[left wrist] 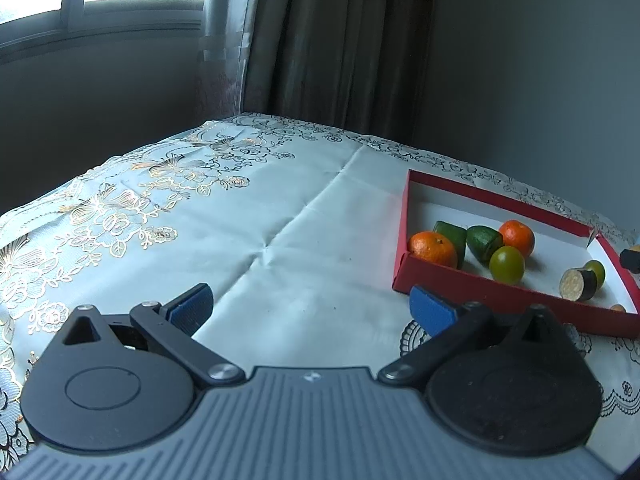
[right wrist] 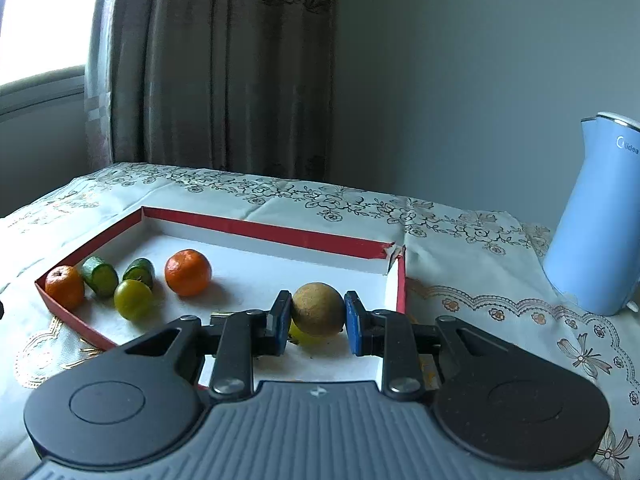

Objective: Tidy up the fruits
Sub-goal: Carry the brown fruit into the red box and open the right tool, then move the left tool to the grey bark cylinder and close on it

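My right gripper [right wrist: 317,320] is shut on a round brown fruit [right wrist: 318,306], holding it just above the white floor of the red tray [right wrist: 260,233], near its right wall. A yellow piece [right wrist: 301,337] lies under the fruit, mostly hidden. At the tray's left end lie two oranges [right wrist: 188,272], two green cucumber pieces [right wrist: 100,275] and a yellow-green round fruit [right wrist: 133,299]. My left gripper [left wrist: 310,300] stands open over bare tablecloth, left of the tray [left wrist: 500,200], with nothing between its fingers. The left wrist view also shows a dark eggplant piece [left wrist: 578,283].
A light blue kettle [right wrist: 596,216] stands on the table to the right of the tray. The flowered tablecloth [left wrist: 240,220] covers the table. Curtains [right wrist: 224,72] and a grey wall rise behind the far edge, and a window is at the far left.
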{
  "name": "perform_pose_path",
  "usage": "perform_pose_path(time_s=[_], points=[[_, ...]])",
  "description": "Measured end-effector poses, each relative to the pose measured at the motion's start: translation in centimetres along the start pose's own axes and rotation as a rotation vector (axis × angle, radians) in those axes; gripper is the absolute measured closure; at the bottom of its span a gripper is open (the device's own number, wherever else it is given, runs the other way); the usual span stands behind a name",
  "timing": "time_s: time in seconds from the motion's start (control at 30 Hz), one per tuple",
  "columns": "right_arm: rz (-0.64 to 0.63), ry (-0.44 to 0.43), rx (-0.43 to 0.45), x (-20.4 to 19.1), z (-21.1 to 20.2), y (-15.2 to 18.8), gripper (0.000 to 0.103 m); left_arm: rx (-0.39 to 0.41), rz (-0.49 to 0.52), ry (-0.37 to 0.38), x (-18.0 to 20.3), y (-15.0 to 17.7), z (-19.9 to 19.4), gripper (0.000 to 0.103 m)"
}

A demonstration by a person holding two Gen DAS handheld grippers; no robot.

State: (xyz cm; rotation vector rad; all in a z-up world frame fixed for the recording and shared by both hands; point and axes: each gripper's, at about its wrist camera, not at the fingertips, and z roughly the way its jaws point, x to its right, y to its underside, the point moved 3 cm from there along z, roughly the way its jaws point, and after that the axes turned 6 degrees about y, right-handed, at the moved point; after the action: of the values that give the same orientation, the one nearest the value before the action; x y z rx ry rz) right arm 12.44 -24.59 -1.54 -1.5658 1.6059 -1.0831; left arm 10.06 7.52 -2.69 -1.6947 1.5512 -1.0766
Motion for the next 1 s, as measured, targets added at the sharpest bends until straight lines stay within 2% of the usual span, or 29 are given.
perform_pose_path(time_s=[0.37, 0.5, 0.63, 0.83, 1.0], points=[[0.055, -0.001, -0.029, 1.5, 1.5, 0.4, 0.076, -0.012, 0.002, 0.0, 0.1, 0.1, 0.3, 0.0], [0.093, -0.026, -0.06, 2.1, 2.2, 0.6, 0.075, -0.016, 0.002, 0.0, 0.0, 0.1, 0.3, 0.0], [0.116, -0.027, -0.05, 2.6, 1.8, 0.5, 0.075, -0.019, 0.001, 0.0, 0.0, 0.1, 0.4, 0.0], [0.15, -0.031, 0.018, 3.9, -1.0, -0.2, 0.073, -0.016, -0.001, -0.003, 0.0, 0.1, 0.3, 0.0], [0.15, -0.015, 0.065, 5.7, -4.5, 0.9, 0.072, -0.014, -0.002, -0.01, 0.0, 0.1, 0.2, 0.0]])
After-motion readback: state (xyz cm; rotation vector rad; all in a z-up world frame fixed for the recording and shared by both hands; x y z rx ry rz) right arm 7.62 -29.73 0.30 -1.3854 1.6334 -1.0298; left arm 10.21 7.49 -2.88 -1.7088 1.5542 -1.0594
